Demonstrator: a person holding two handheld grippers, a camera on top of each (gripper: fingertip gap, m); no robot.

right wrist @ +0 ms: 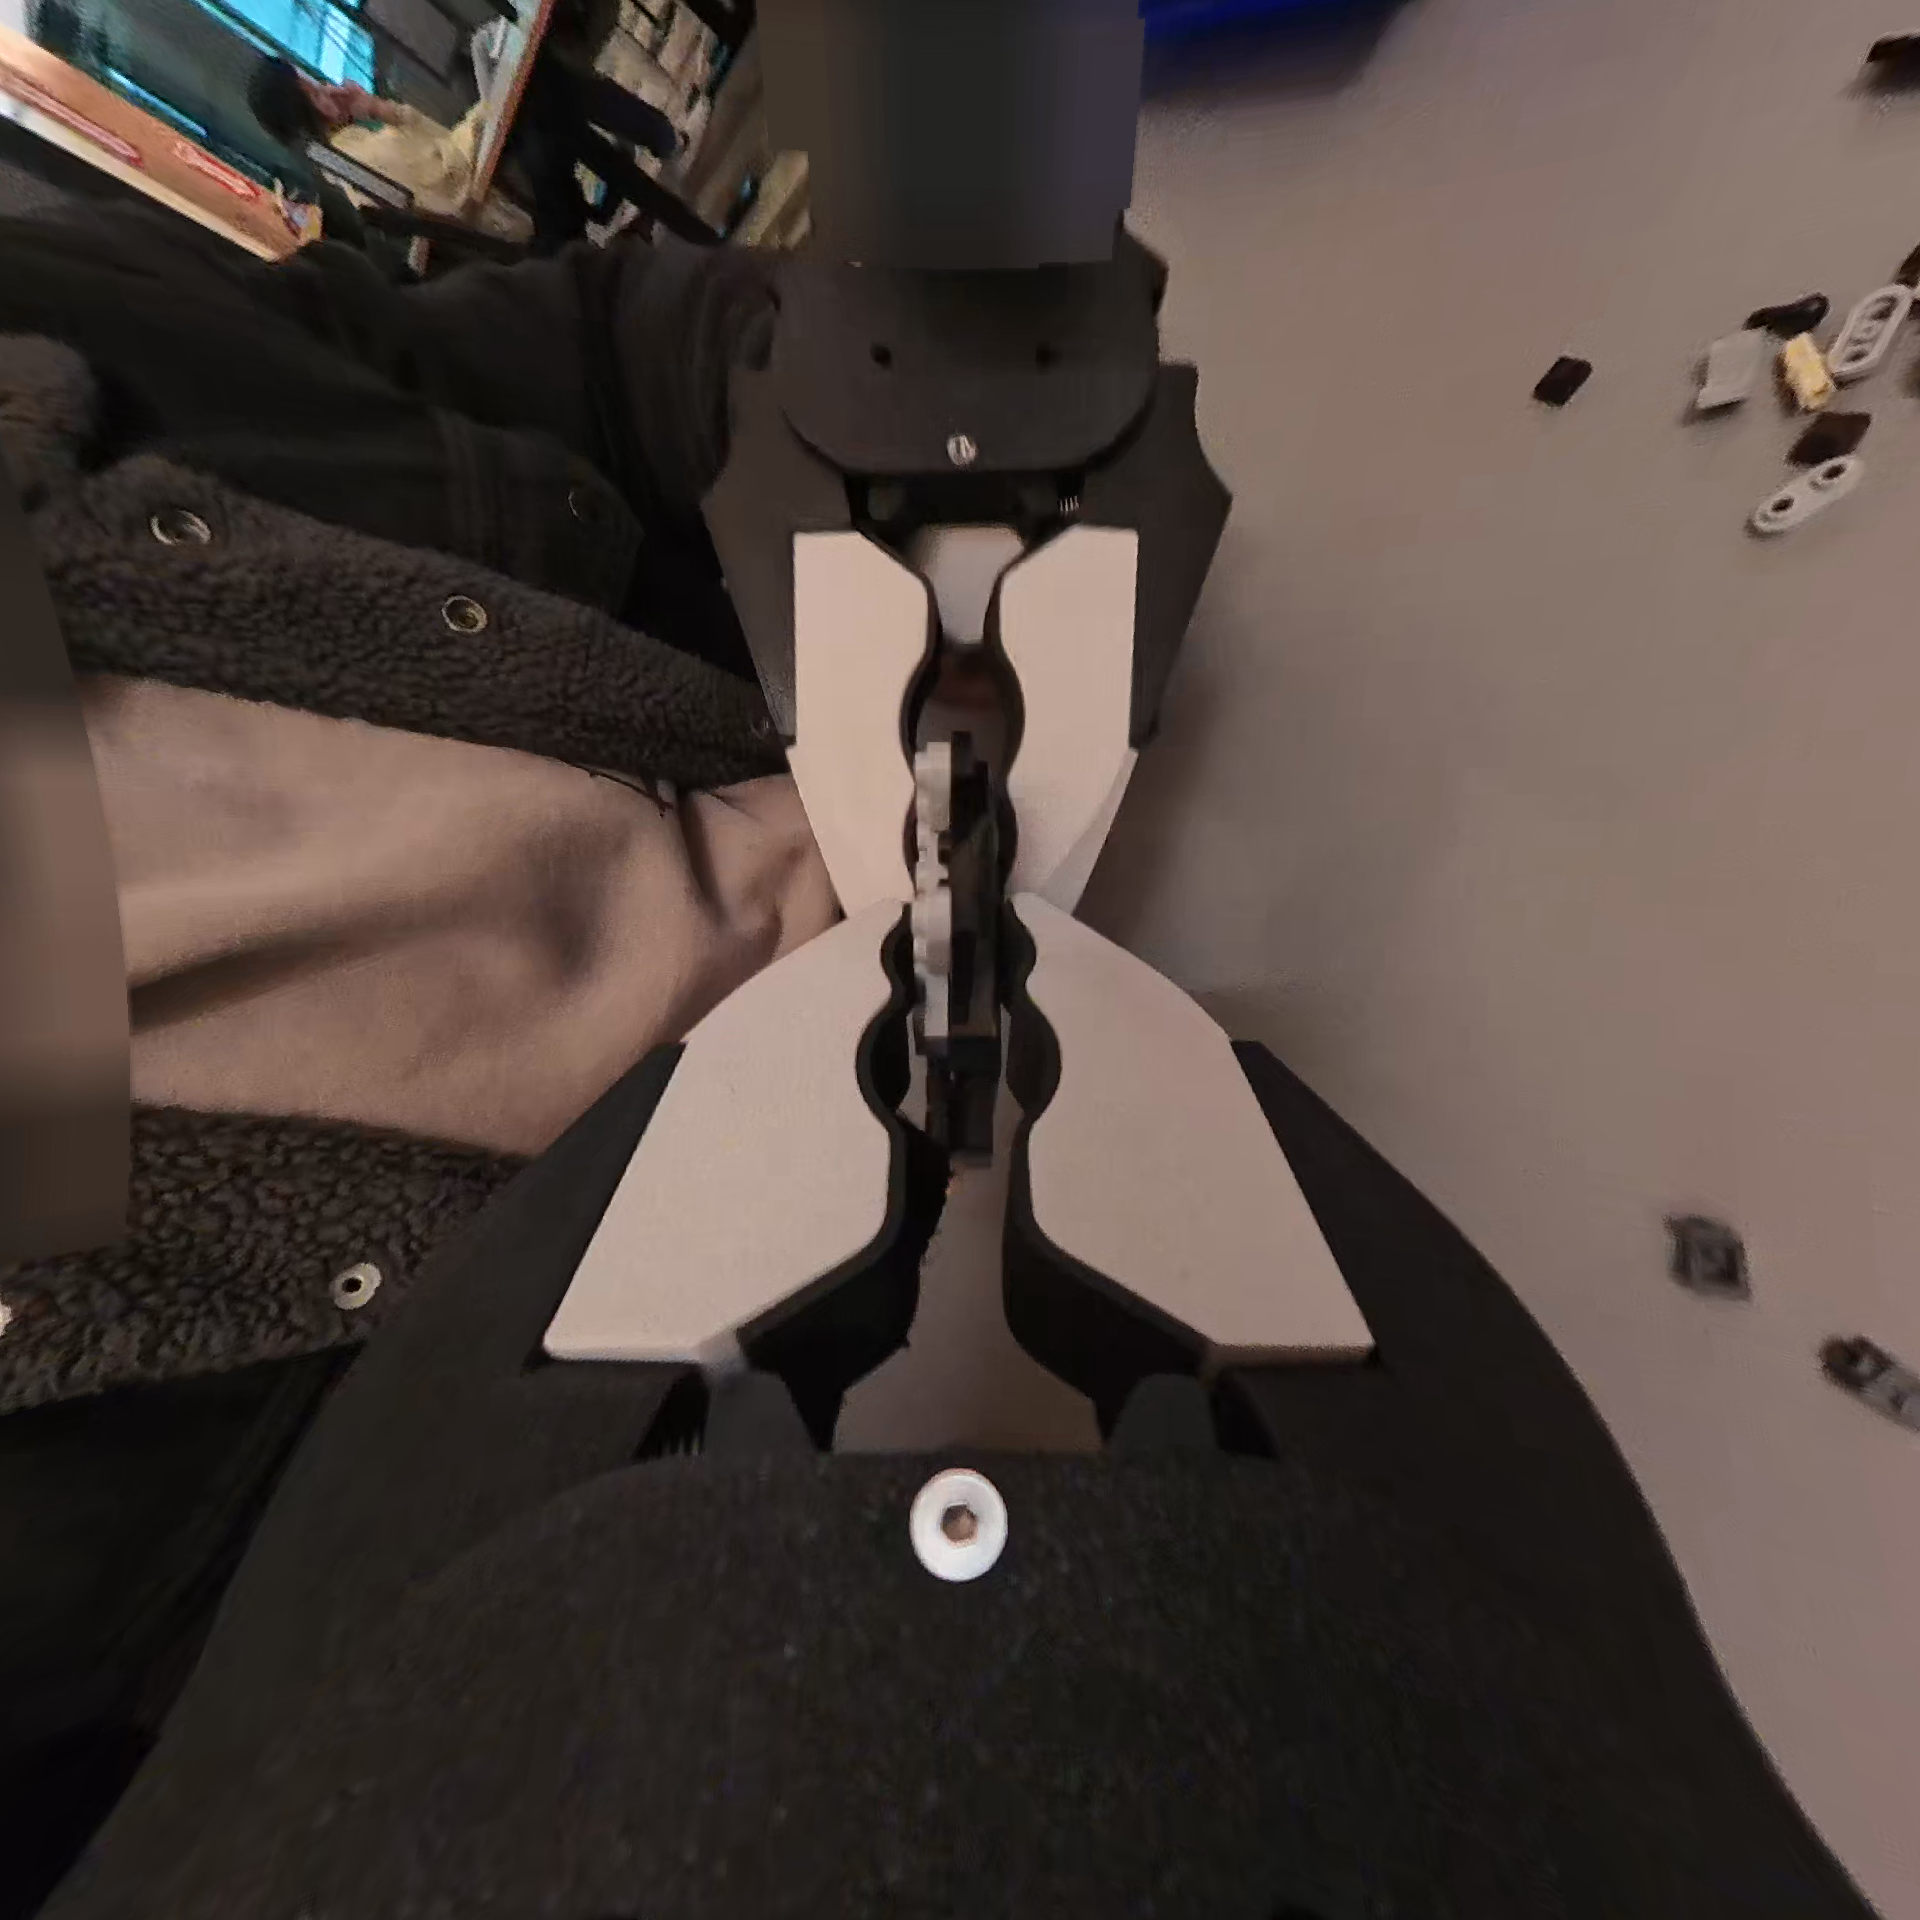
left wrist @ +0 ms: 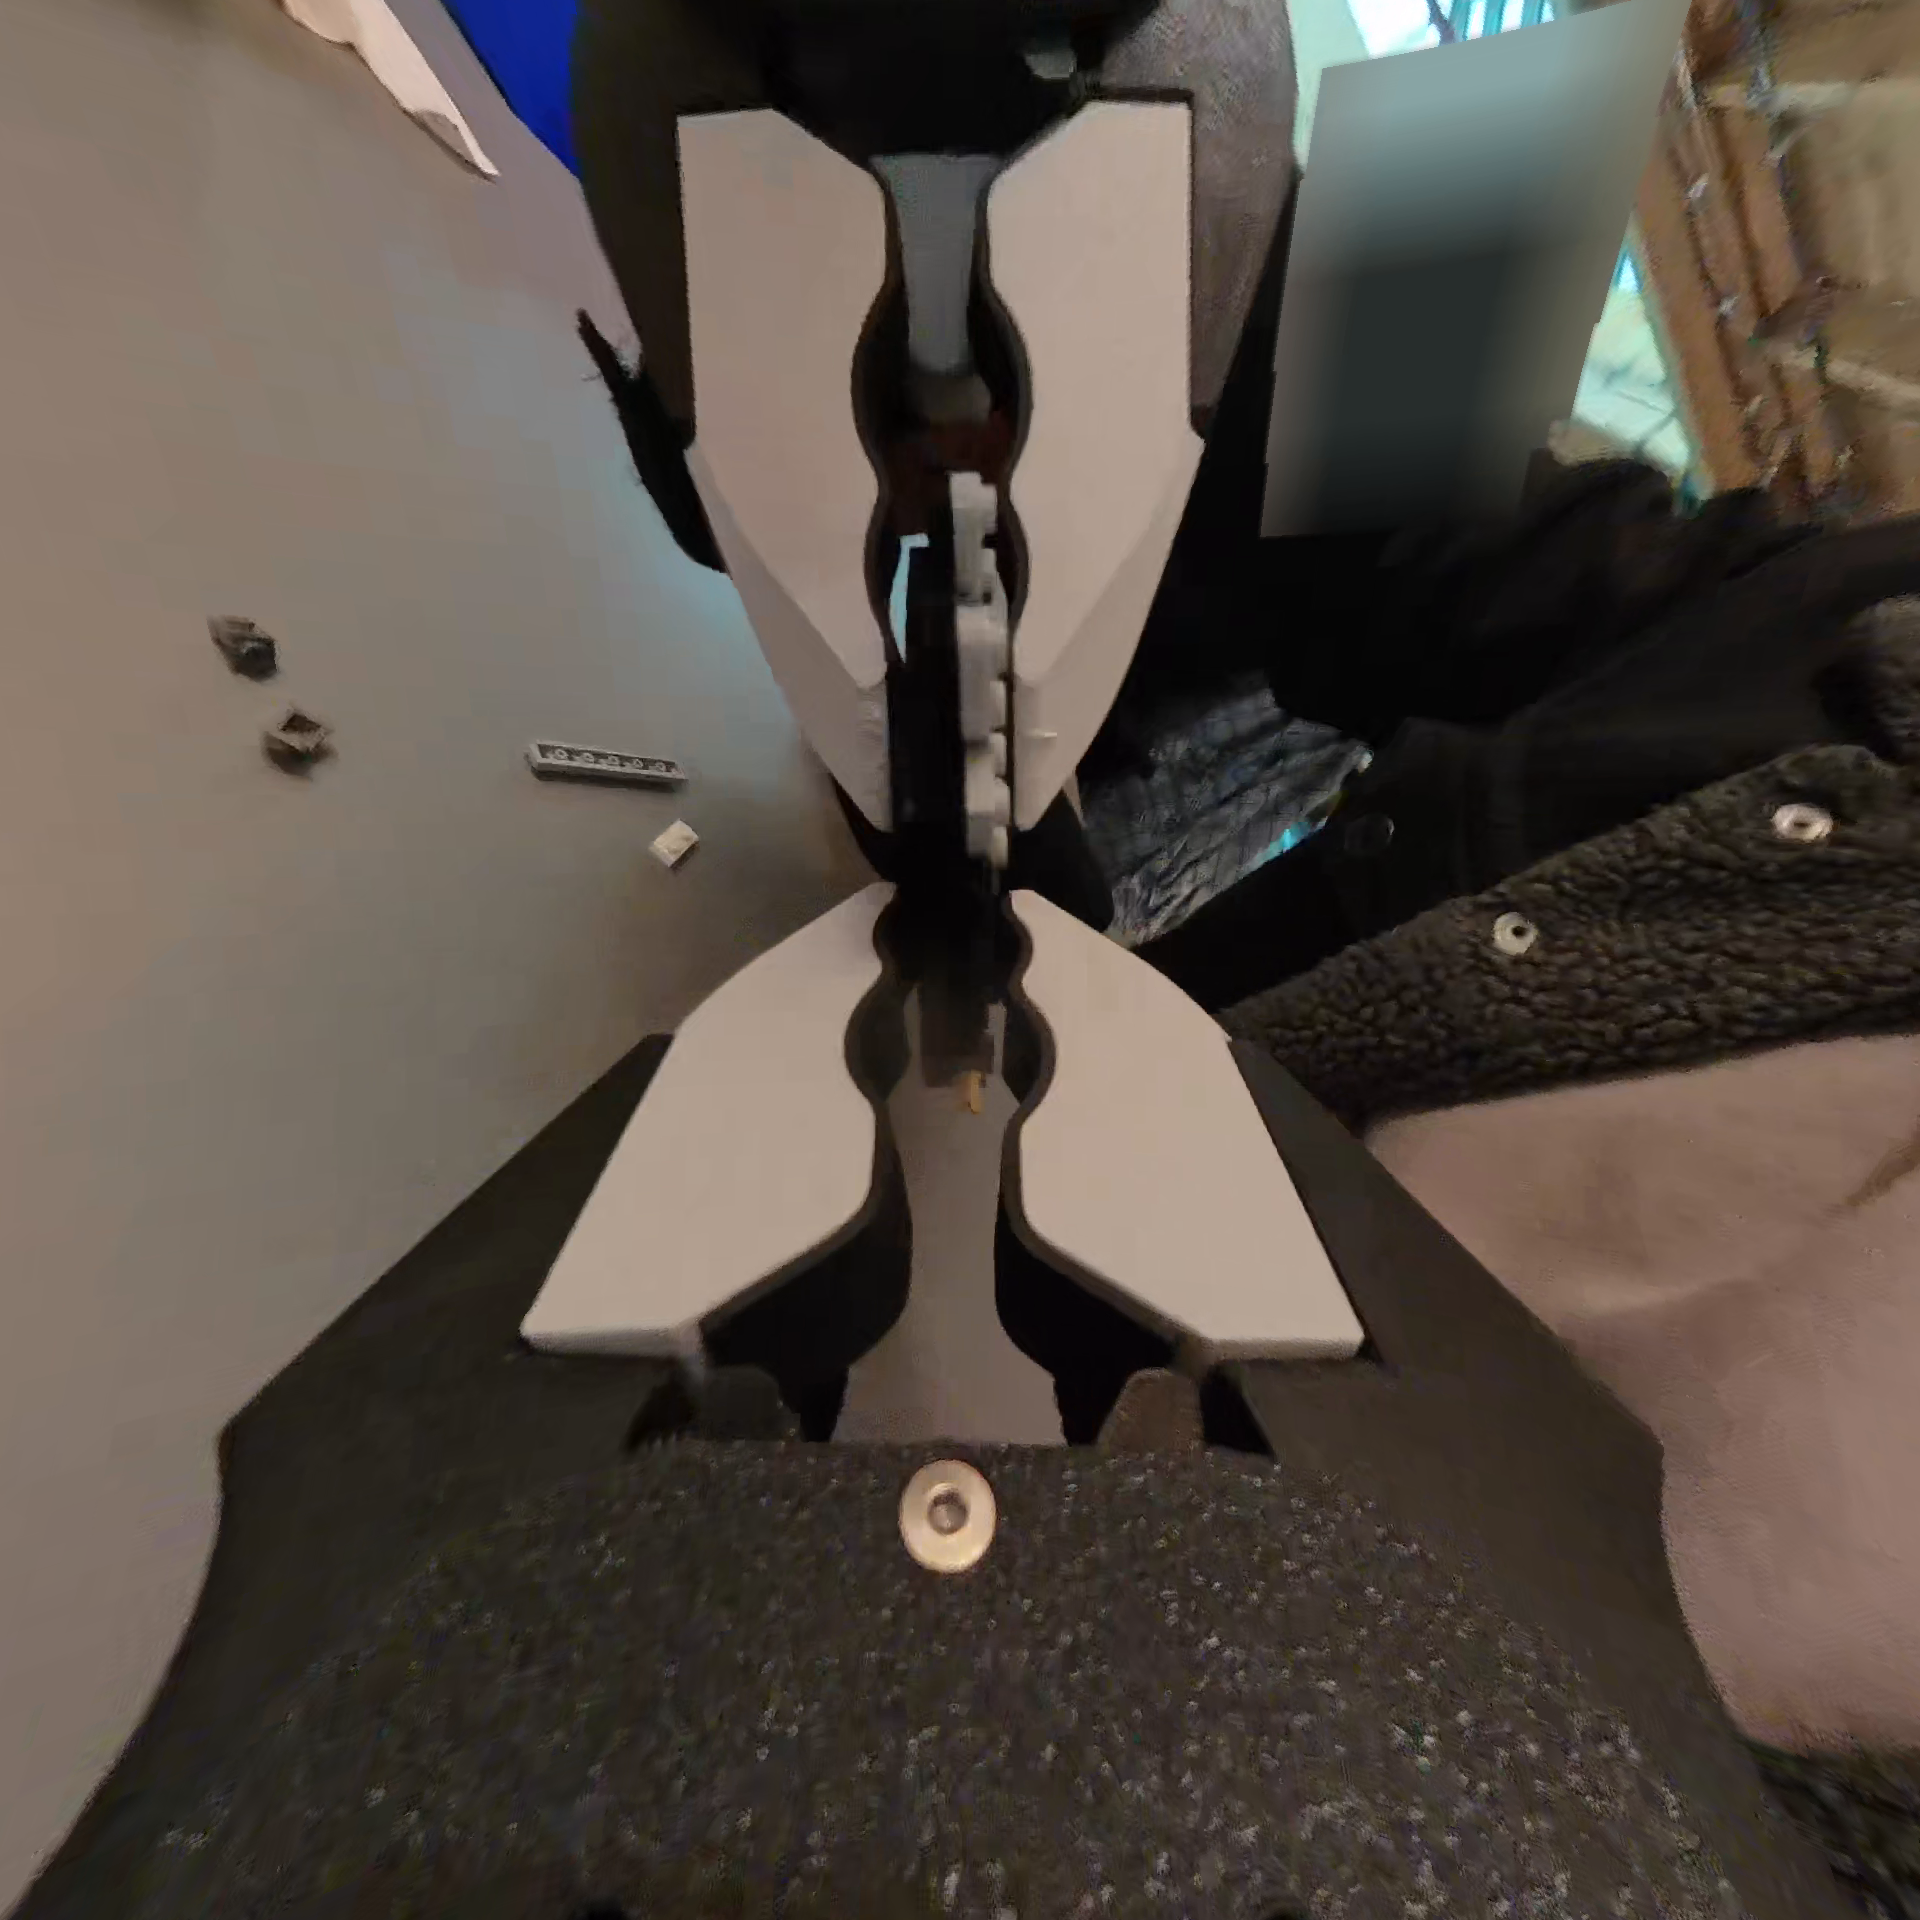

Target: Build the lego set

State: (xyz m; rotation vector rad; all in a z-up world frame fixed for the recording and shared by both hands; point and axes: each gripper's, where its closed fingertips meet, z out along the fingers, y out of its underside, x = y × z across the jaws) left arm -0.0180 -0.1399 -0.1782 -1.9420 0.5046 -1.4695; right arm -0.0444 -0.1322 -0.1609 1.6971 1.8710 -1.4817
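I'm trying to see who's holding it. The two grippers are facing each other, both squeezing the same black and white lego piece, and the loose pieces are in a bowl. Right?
Almost. The loose pieces lie scattered on the grey table, as the right wrist view shows. The left gripper and right gripper do both grip the lego piece.

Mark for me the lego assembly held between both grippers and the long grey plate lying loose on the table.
lego assembly (left wrist: pixel 982 665), left wrist view, on its white studded edge.
long grey plate (left wrist: pixel 606 764), left wrist view, on the middle of its studded top.
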